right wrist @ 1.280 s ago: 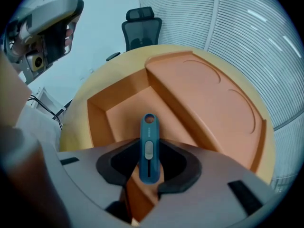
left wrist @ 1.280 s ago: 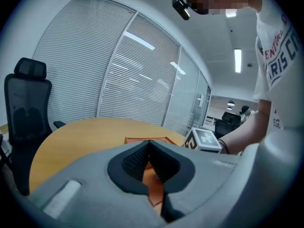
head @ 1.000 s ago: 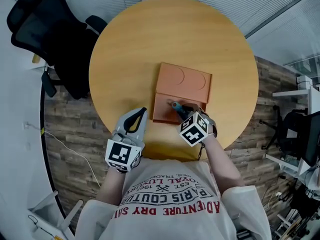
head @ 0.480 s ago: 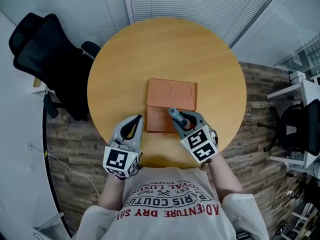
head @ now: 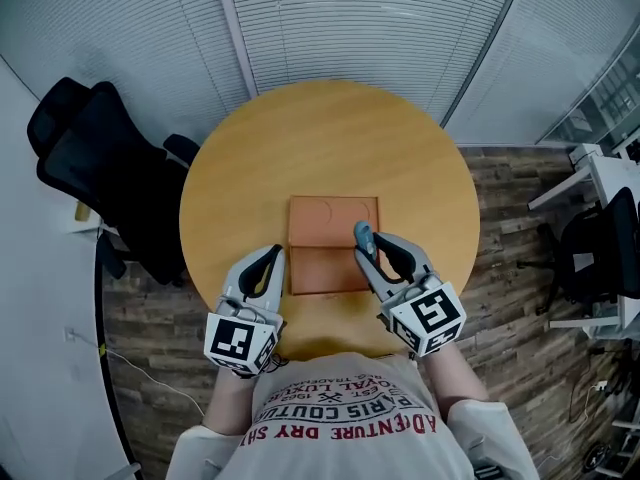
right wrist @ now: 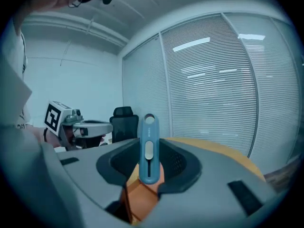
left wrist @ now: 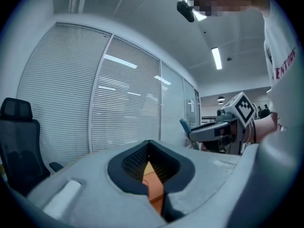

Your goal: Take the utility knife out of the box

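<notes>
An orange box [head: 333,243] lies open in the middle of the round wooden table [head: 420,168], its lid folded back. My right gripper [head: 368,247] hovers over the box's right edge, shut on a blue utility knife [head: 363,236]. In the right gripper view the knife [right wrist: 148,148] stands upright between the pads, with the box [right wrist: 142,196] below it. My left gripper [head: 270,258] hangs just left of the box, its jaws together with nothing in them. Through its jaws a strip of the box [left wrist: 153,186] shows, and the right gripper [left wrist: 216,129] is off to the side.
A black office chair [head: 100,158] stands left of the table, and another [head: 600,253] sits by a white desk [head: 595,178] at the right. Slatted blinds [head: 360,18] run behind the table. The floor is wood planks.
Both grippers have risen. The right one has lifted the knife up out of the box and tipped from pointing down toward level. The left stays shut beside the box.
</notes>
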Motion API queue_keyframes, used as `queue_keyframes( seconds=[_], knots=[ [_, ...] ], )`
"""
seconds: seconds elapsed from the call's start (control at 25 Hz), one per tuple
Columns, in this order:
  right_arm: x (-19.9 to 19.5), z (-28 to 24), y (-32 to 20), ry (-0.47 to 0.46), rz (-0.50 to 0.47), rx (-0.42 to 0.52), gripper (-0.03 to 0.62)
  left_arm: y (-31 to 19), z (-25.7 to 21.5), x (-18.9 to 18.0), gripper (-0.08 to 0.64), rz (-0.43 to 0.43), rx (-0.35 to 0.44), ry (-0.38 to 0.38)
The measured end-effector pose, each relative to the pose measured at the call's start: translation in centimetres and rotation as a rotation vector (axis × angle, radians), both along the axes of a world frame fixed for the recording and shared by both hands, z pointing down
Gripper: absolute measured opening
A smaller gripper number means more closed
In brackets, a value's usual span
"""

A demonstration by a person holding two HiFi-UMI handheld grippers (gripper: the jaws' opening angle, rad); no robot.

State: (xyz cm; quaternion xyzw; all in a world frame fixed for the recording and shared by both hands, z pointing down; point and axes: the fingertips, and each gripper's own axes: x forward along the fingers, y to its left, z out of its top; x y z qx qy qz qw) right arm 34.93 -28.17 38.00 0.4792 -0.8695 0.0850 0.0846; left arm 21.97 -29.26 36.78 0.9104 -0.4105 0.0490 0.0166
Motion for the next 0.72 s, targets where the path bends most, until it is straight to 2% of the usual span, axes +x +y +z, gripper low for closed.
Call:
queue_keyframes(
  seconds=[0.16,0.48,0.72],
  knots=[
    [0.7,-1.2,0.5,-0.044,0.023,0.015,0.130,0.3,-0.2,-0.2,-0.006,-0.013,0.006,-0.012],
    [1.2,0.3,0.2,-0.020,0.091,-0.028,0.130,0.1,-0.1,-1.7,-0.006,-0.051,-0.010,-0.015],
    [1.0,0.5,0.2,-0.008,0.090,-0.024,0.130,0.2,0.1,-1.7,-0.006,-0.058,-0.022,-0.018]
  ],
)
